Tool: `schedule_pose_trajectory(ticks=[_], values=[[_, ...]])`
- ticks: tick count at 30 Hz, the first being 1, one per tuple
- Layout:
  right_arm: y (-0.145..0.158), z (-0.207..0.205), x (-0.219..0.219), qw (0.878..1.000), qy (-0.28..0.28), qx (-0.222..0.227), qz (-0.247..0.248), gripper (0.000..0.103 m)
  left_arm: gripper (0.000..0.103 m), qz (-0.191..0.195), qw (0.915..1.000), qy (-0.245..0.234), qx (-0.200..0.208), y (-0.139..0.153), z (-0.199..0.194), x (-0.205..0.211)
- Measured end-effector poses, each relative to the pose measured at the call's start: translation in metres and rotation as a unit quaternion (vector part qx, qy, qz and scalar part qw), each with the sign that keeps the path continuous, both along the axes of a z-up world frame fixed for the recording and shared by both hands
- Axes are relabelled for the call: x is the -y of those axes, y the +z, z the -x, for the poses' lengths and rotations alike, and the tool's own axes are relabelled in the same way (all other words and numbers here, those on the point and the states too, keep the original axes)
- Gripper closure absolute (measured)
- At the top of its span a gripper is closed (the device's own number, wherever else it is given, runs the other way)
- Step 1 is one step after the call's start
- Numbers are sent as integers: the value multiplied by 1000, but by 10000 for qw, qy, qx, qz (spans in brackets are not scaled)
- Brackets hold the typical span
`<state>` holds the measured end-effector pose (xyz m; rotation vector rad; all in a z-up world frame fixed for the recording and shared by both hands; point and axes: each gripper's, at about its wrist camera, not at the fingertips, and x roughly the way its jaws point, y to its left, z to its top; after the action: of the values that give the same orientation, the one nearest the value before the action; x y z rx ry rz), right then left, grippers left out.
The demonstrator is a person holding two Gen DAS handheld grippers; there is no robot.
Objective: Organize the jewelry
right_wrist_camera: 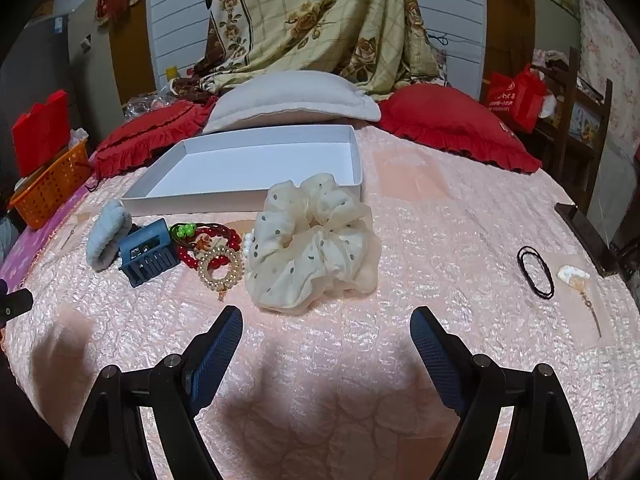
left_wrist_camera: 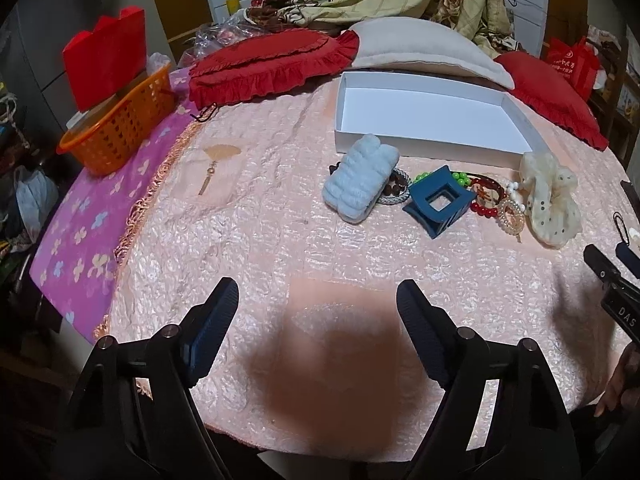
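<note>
Progress: judged from the layout, the task has not yet started. The white box [right_wrist_camera: 256,160], at centre frame in the right wrist view, holds nothing. All jewelry and hair accessories lie on the pink bedspread [right_wrist_camera: 440,240] in front of its near wall.

Items left to sort, running left to right in the right wrist view:
- light blue fluffy clip [right_wrist_camera: 106,236]
- dark blue claw clip [right_wrist_camera: 146,252]
- green bead bracelet [right_wrist_camera: 185,231]
- red bead bracelet [right_wrist_camera: 218,236]
- pearl bracelet [right_wrist_camera: 220,268]
- cream dotted scrunchie [right_wrist_camera: 316,240], the largest item, touching the box's near wall
- black hair ties [right_wrist_camera: 536,272], well apart at the right of frame

Gripper state: the left gripper [left_wrist_camera: 318,304] stands wide open at lower frame of its own view, with only bedspread between the fingers. The right gripper [right_wrist_camera: 326,330] is likewise wide open and holds nothing; the scrunchie lies just beyond its fingertips.

Writing: the letters "DAS" show on a black part at the right edge of the left wrist view. A red bag [right_wrist_camera: 516,94] at upper right carries white print, too small to read.
</note>
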<state>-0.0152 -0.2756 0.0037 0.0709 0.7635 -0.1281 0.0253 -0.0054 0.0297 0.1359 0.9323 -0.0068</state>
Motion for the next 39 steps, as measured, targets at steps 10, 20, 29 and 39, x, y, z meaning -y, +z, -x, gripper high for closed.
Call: schedule_pose_trajectory(ticks=[10,20,29,39], values=[[-1,2,-7,9998,-7,-74,-195,19,21,93,9999,124,-75,-8,3,-5],[-6,-3,-27,9996,130,-259,-20,19,21,302,9991,190,-243,-20,1,-21],[-13,-8,-34,9992,180,-363,57,19,21,305,9986,265,-354,-29,-5,-28],[-15,-17,-9,9993,-53,-379,-8,19,21,264,9987,39,-436,-29,-17,-15]])
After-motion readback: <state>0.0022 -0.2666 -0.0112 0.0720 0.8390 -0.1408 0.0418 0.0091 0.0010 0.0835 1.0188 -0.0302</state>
